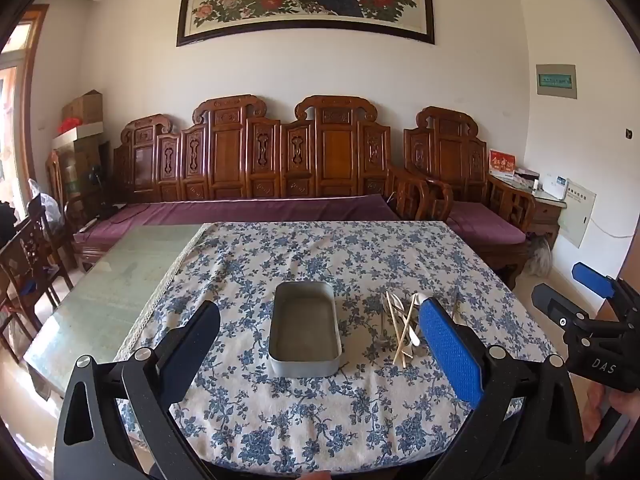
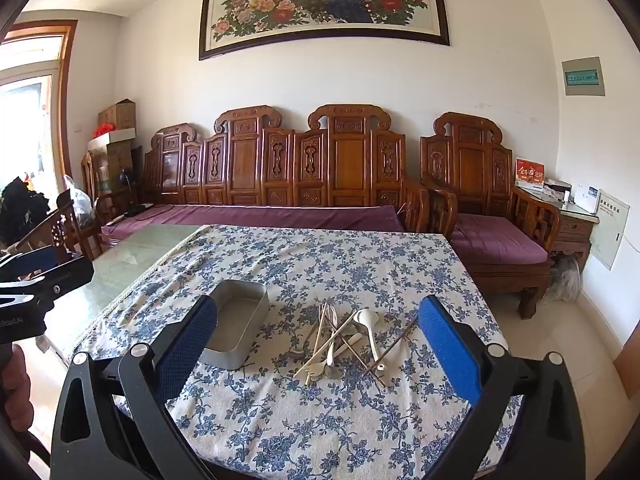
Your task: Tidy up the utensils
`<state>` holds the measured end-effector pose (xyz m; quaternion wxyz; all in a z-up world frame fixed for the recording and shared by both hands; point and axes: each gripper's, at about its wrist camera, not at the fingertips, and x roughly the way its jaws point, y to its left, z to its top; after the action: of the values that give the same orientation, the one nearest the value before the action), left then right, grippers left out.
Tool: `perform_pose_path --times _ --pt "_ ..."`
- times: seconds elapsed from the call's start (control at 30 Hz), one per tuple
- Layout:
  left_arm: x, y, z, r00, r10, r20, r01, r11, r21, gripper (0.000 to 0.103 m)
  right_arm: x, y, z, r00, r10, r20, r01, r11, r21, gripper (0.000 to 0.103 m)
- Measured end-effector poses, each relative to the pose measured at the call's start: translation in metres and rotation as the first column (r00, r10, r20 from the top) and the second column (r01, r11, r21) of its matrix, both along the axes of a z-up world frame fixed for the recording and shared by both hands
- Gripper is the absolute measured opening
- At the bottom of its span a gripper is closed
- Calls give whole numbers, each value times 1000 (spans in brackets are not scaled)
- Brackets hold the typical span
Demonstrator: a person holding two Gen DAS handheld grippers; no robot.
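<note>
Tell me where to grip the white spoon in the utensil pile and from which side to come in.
Grip the white spoon on its handle, just below the bowl, where it lies clear on top of the crossed chopsticks. Come from above with the open right gripper, fingers straddling the handle across its width. The bowl is broad and rounded and would likely slip; the handle's lower end is tangled with other utensils.

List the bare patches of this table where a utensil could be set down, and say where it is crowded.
Free: the tablecloth beyond the metal tray toward the sofa; the cloth in front, between the tray and the near edge; the uncovered glass tabletop left of the cloth; the empty tray itself. Crowded: the utensil pile right of the tray, with chopsticks and spoons crossing.
</note>
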<state>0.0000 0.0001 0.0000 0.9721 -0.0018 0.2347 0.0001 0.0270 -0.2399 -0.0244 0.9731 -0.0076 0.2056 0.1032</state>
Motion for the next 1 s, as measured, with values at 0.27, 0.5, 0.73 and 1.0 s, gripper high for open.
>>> perform_pose_path --times 0.27,0.5,0.73,1.0 --pt "0 0 0 1000 -1 1 1 1000 -5 97 0 1 1 1000 -2 0 2 1000 -6 101" --pt "0 0 0 1000 -4 4 4 1000 -1 97 1 0 -1 1000 -1 1 1 1000 -4 101" --pt "2 -2 4 1000 -4 5 4 1000 -1 97 -1 1 3 1000 0 2 1 1000 -6 101" --pt "-1 -3 3 1000 -4 6 4 1000 -1 97 -1 1 1 1000 1 2 -1 1000 -4 101"
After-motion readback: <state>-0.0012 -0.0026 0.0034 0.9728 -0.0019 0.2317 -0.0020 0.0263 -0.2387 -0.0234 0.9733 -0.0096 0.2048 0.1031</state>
